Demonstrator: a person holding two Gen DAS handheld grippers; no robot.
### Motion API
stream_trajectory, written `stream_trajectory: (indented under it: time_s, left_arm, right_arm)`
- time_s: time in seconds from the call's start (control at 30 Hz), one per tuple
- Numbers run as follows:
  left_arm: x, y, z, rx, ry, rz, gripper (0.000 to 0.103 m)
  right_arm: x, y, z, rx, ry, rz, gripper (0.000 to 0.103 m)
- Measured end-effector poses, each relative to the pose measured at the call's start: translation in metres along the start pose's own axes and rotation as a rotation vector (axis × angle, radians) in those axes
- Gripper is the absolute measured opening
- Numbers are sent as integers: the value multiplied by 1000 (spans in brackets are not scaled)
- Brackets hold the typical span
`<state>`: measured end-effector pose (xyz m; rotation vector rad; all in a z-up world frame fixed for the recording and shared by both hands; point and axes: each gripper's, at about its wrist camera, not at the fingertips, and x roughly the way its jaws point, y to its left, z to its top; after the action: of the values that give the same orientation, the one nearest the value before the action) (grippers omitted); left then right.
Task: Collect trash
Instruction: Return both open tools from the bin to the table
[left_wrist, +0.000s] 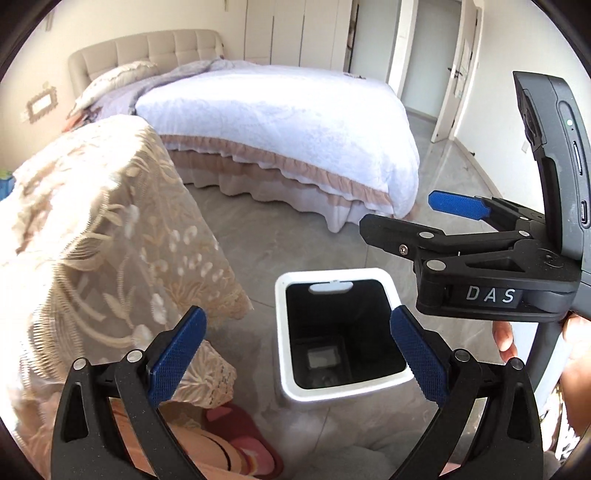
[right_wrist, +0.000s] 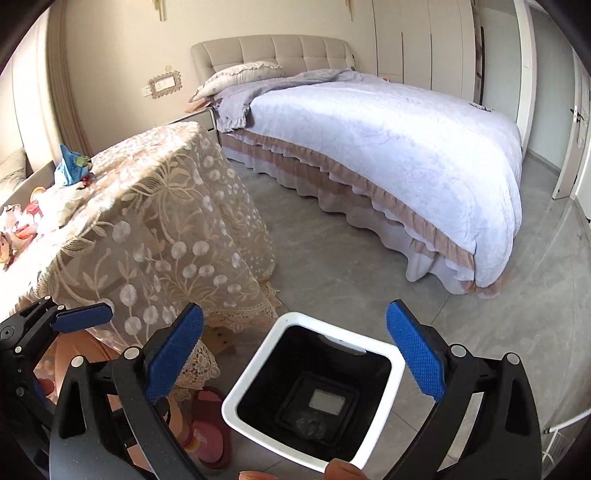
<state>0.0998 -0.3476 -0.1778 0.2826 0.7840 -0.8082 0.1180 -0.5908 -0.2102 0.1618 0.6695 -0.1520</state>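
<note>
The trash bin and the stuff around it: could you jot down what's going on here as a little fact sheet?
Place: bedroom with a bed and grey tiled floor
Trash bin: white rim, black inside, open, standing on the floor
Bin contents: something small and crumpled at the bottom, too dim to identify
Left gripper: open, empty, above the bin
Right gripper: open, empty, above the bin
Table: lace cloth, beside the bin
On the table: blue wrapper and other litter at the far edge

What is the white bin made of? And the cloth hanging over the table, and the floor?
The bin looks like smooth white plastic, its rim slightly glossy with rounded corners, and dark inside. The cloth looks like thin beige lace: stitched flowers, a scalloped edge, partly see-through. The floor seems to be polished grey stone or tile, with faint seams and a sheen.
</note>
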Motion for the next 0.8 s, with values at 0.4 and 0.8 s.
stream_trajectory:
  time_s: [0.4, 0.8]
  left_arm:
    - [-112, 72, -7, -134, -220, 269, 98]
    - [-184, 197, -42, -329, -284, 576, 98]
  right_arm:
    - [-25, 83, 40, -92, -133, 165, 98]
    - [-12, 176, 63, -217, -121, 258, 98]
